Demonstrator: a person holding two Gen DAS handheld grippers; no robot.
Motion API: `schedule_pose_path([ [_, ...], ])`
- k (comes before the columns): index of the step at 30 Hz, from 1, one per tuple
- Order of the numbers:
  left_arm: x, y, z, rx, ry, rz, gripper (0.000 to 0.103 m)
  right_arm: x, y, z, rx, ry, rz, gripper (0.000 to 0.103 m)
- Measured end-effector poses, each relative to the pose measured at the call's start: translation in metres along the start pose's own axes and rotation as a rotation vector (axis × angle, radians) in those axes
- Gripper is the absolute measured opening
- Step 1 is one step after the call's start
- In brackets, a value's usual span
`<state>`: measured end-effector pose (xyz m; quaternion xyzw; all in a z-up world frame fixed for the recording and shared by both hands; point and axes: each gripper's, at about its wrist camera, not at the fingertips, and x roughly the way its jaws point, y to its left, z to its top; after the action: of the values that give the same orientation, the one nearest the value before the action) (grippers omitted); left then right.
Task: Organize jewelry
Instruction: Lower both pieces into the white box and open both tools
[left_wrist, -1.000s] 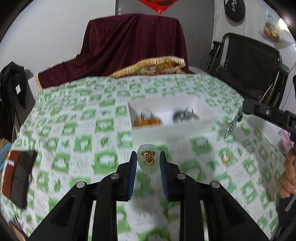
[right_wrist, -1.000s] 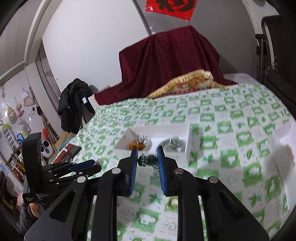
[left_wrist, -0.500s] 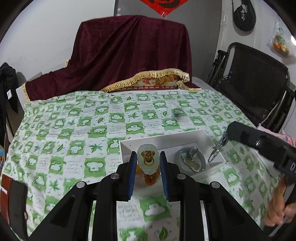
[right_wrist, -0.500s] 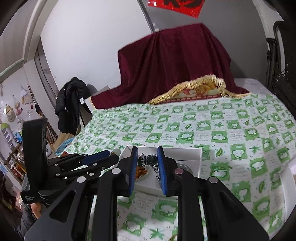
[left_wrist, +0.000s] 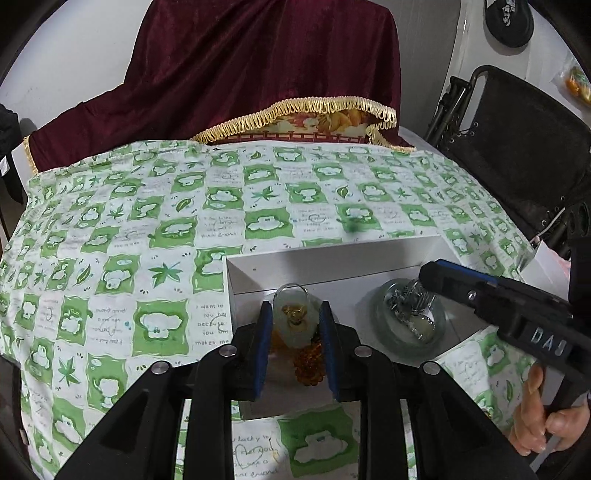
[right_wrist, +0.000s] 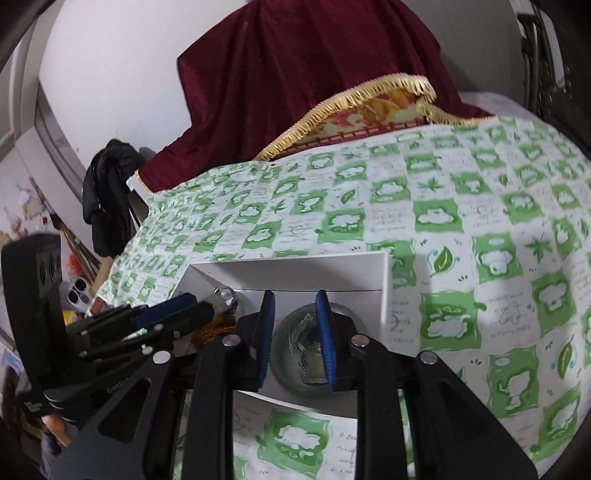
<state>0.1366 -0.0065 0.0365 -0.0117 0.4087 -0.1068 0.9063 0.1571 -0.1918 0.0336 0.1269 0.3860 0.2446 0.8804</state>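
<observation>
With jaws of the left gripper (left_wrist: 295, 325) pinching a pale pendant (left_wrist: 295, 321), and those of the right gripper (right_wrist: 294, 332) parted on nothing, pictured working inside a white box (left_wrist: 332, 254) on a green cloth (left_wrist: 166, 236).

Holds the pendant low in the box's left half, just above amber beads (left_wrist: 308, 363). Has let go of the chain (right_wrist: 301, 332): dangling from the right pads half a second ago, now heaped in a glass dish (right_wrist: 314, 373) in the right half, straight below the right gripper. Has brought both grippers down and nearer the box since then, with the pendant carried from over the near wall to inside it.

Leaves little slack within: grippers side by side, near each other, with the box's right wall just beside the right gripper and the far wall close ahead of both. Offers open cloth left of the box and beyond it, up to a red drape (left_wrist: 258, 74). Shows a black chair (left_wrist: 517, 147) off the table's right edge, and a hand (left_wrist: 546, 424) on the right gripper's handle.
</observation>
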Motion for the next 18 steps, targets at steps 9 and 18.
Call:
schedule_pose_path([
  [9,-0.02,0.0,0.001,-0.017,-0.061,-0.001,0.046,-0.025,-0.006,0.004,0.027,-0.081,0.011,0.028],
  [18,-0.04,0.016,-0.011,-0.065,-0.103,0.051,0.061,-0.052,-0.003,-0.003,0.013,-0.171,-0.042,0.054],
])
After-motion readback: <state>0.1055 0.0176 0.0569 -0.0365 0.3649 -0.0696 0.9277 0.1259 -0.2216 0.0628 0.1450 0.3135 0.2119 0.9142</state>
